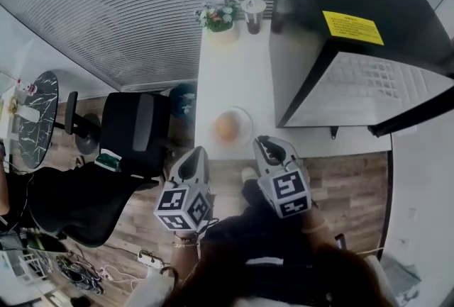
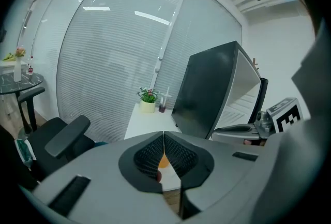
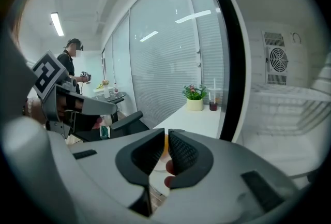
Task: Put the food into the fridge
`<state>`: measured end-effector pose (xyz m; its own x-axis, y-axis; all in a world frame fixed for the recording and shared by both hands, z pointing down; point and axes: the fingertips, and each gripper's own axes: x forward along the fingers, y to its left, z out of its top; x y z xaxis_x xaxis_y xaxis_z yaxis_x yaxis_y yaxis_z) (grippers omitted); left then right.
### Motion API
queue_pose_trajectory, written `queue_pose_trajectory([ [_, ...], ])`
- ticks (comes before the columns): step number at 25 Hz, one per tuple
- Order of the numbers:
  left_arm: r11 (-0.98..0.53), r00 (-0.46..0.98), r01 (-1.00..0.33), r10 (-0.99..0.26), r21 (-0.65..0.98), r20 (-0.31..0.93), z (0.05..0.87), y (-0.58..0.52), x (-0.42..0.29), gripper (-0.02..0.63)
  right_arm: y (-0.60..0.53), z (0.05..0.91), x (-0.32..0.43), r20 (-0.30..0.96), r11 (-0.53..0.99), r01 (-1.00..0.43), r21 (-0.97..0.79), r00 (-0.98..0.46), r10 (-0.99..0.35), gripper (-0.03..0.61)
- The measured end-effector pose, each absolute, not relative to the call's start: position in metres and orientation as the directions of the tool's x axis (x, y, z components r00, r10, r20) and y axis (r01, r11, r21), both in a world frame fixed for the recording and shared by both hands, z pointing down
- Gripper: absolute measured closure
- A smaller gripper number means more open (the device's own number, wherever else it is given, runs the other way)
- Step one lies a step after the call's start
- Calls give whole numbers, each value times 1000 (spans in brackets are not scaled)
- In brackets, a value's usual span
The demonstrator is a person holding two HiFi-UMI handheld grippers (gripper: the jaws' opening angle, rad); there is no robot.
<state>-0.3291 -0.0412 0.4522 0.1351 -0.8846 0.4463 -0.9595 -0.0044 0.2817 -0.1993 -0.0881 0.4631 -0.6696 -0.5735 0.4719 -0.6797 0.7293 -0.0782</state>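
desk (image 1: 230,71): white; it carries the fridge, a plate and the food.
fridge (image 1: 355,29): black, at the desk's right, already standing open; a white wire shelf shows inside, with no food seen on it. The opening step looks done.
left hand-held gripper (image 2: 164,136): clenched on nothing, hanging short of the desk's near edge.
right hand-held gripper (image 3: 166,137): pads slightly parted, nothing between them, beside the left one and pointing toward the plate.
plate (image 1: 245,116): near the desk's front edge, left of the fridge.
food (image 1: 228,126): round and orange-brown, on the plate, untouched; picking it up and shelving it both remain, so the task has barely begun.
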Motion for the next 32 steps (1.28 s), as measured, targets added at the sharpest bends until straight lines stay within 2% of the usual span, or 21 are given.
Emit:
queue_pose_trajectory([
  [2,3,134,-957,-882,290,452,458,-51,-334,586,-96,471,-201,489,726,-681,-95,-667,-562,551],
  [8,16,147,-954,-846,299,513,485,-71,-342,584,-110,500,-207,541,706,-689,-163,-661,-520,529],
  [11,20,160,-952,-815,304,557,503,-75,-346,545,-115,514,-212,562,694,-689,-210,-665,-491,492],
  [17,46,178,-943,-768,330,616,534,-84,-352,545,-126,539,-212,601,655,-714,-247,-643,-474,476],
  [20,50,200,-936,-740,348,643,550,-90,-353,492,-130,556,-212,633,628,-732,-265,-623,-459,474],
  [32,103,206,-932,-638,348,742,599,-95,-363,492,-130,600,-215,699,509,-762,-399,-613,-369,451],
])
